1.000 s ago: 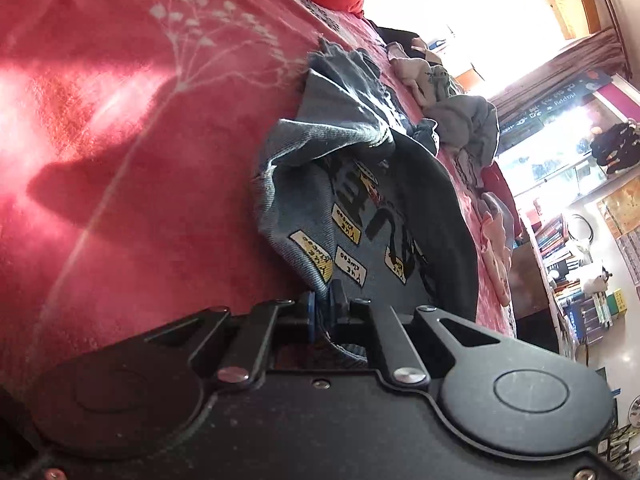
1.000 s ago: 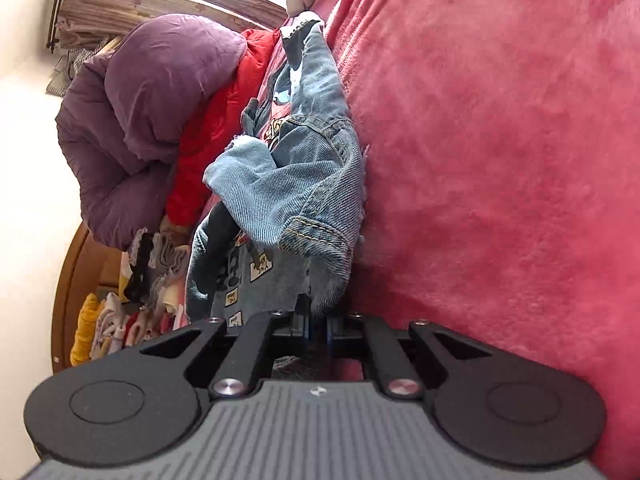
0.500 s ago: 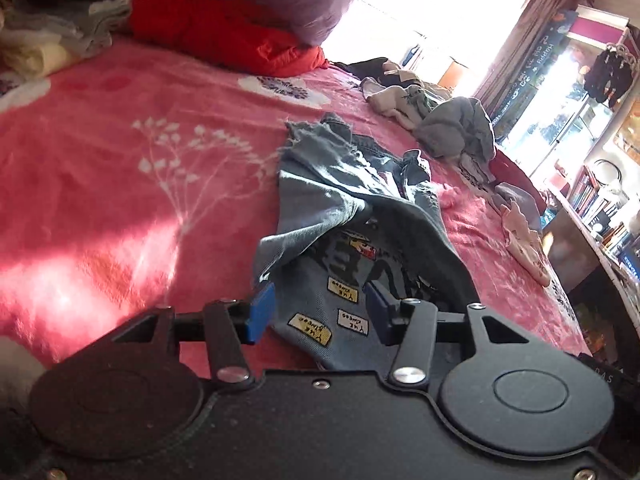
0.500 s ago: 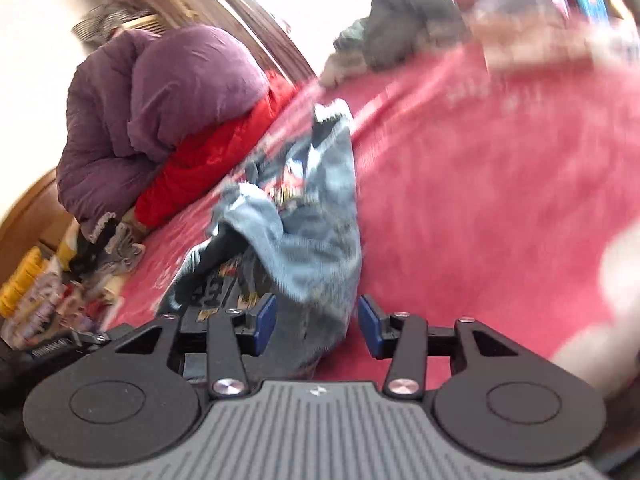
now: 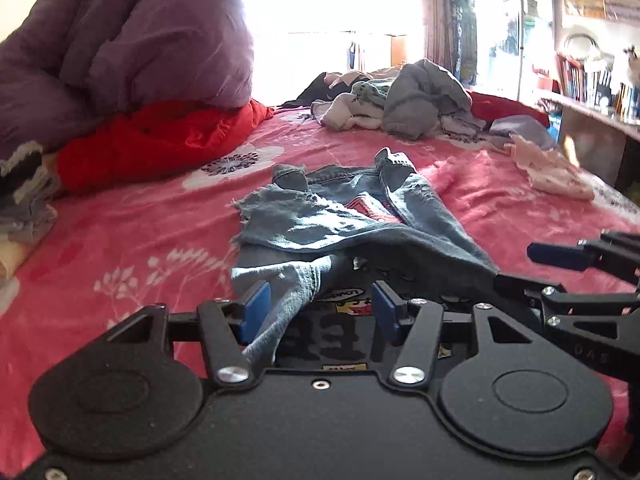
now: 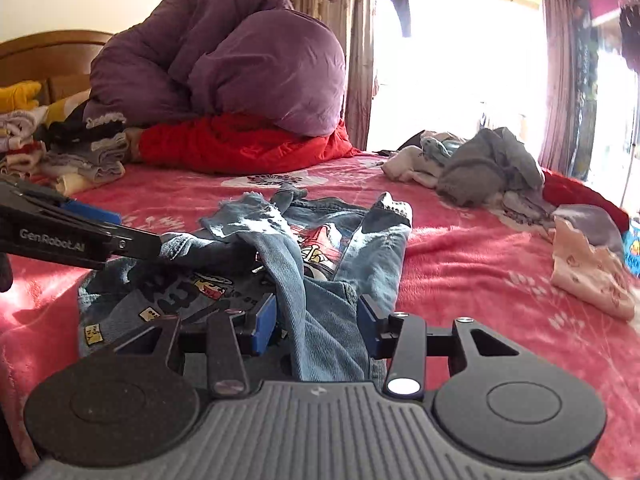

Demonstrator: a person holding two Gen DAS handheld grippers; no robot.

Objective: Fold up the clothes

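Note:
A blue denim jacket with printed patches lies crumpled on the pink flowered blanket; it also shows in the right wrist view. My left gripper is open, its blue pads on either side of a loose denim fold at the jacket's near edge. My right gripper is open, with a denim sleeve lying between its pads. The right gripper appears at the right edge of the left wrist view. The left gripper appears at the left edge of the right wrist view.
A purple duvet sits on a red quilt at the back left. Folded clothes are stacked by the headboard. A heap of unfolded garments lies at the back right, with a pink garment nearer. Bookshelves stand right.
Both grippers, shut on the jacket's edge a second ago, have opened and let it go. Both have levelled and pulled back, and the jacket now lies on the blanket.

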